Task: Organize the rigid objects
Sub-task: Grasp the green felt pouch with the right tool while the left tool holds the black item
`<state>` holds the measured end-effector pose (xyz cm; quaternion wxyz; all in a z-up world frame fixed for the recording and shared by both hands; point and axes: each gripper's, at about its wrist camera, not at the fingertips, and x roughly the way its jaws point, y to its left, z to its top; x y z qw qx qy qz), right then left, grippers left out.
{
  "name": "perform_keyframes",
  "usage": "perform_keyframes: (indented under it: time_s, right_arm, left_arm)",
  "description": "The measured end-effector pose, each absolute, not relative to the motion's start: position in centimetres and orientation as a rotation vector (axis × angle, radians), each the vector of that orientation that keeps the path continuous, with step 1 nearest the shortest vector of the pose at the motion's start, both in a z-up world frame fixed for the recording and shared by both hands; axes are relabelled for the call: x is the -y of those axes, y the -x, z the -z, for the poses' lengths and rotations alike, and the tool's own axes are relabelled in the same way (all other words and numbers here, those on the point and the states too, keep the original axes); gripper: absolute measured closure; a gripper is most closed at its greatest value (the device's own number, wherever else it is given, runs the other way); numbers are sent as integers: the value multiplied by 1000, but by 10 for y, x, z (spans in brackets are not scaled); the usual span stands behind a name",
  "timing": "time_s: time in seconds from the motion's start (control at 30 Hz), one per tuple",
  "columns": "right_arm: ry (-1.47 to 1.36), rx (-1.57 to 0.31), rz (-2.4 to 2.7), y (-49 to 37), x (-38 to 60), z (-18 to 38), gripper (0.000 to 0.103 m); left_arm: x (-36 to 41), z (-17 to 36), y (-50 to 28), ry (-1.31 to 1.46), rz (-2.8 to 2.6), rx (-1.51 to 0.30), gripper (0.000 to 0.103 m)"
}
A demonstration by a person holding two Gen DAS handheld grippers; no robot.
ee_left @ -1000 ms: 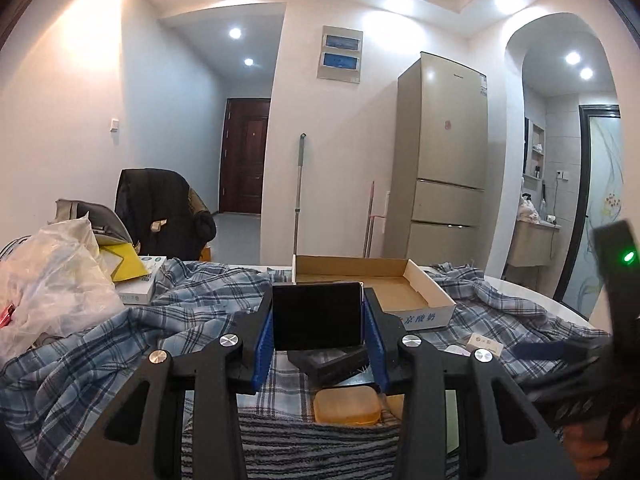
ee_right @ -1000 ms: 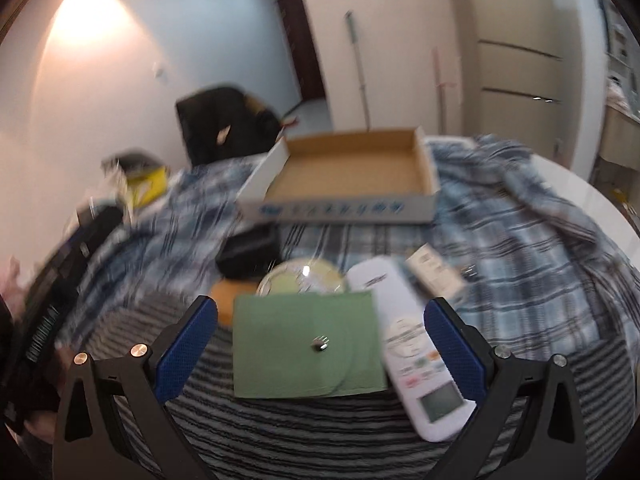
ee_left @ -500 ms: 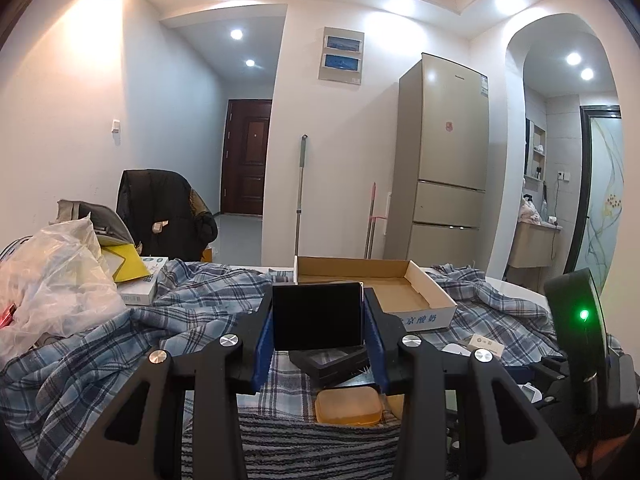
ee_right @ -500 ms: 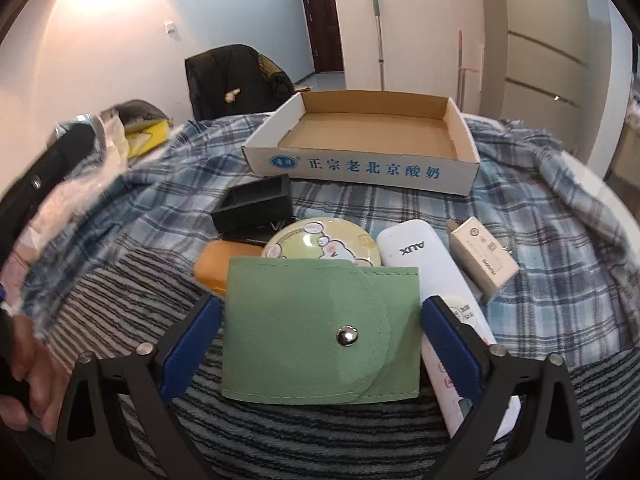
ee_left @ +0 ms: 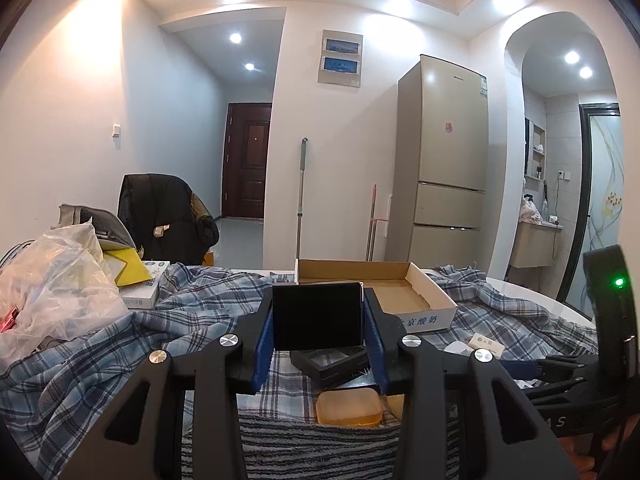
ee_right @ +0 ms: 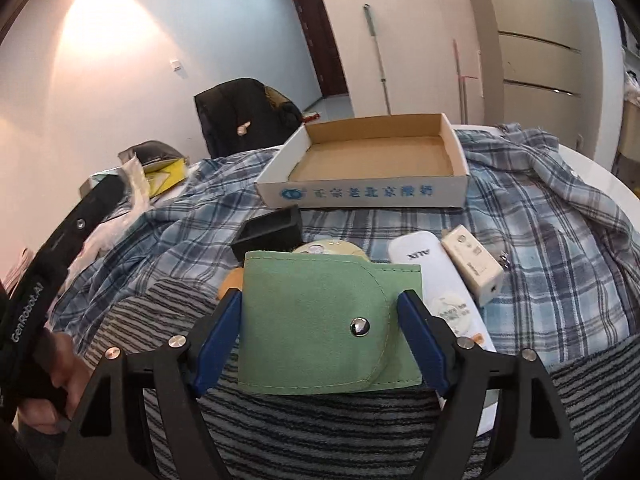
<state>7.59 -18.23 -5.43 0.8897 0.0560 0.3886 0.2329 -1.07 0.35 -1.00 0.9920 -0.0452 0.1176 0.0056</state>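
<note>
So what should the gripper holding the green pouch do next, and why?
Probably carry it forward and set it in the cardboard box. The right gripper looks shut on the green pouch, held above the striped cloth, and the box ahead looks empty. The left gripper already grips a black case, so either could go first.

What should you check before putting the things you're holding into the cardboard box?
1. Left tool clamps the black case: ok.
2. Right tool has the green pouch between its fingers: ok.
3. Cardboard box has free room inside: ok.
4. Way over the black tray and white remote is free: ok.
5. Right grip firm enough to carry: cannot tell.
</note>
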Motion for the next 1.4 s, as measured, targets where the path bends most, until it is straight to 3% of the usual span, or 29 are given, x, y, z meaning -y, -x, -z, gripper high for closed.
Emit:
perform_keyframes:
  time_s: [0.07, 0.43, 0.73, 1.03, 1.07, 1.1, 1.4]
  right_arm:
    - [-133, -849, -482, -82, 183, 61, 6]
    - [10, -865, -419, -79, 165, 66, 0]
    - [-185, -1049, -525, -77, 189, 73, 1]
    - [-133, -1035, -508, -85, 173, 75, 1]
    - [-120, -1052, -518, -87, 169, 77, 8]
    - [-121, -1066, -513, -87, 168, 79, 7]
    - [-146, -930, -486, -76, 193, 50, 7]
  left_arm:
    - [-3, 10, 11, 91, -11, -239, 61]
    - [-5, 10, 10, 94, -5, -253, 61]
    - [-5, 11, 9, 92, -3, -256, 61]
    - [-3, 14, 11, 91, 0, -260, 61]
    - [-3, 14, 10, 92, 0, -259, 61]
    - [-3, 14, 11, 93, 1, -261, 61]
    - [-2, 12, 12, 89, -1, -259, 61]
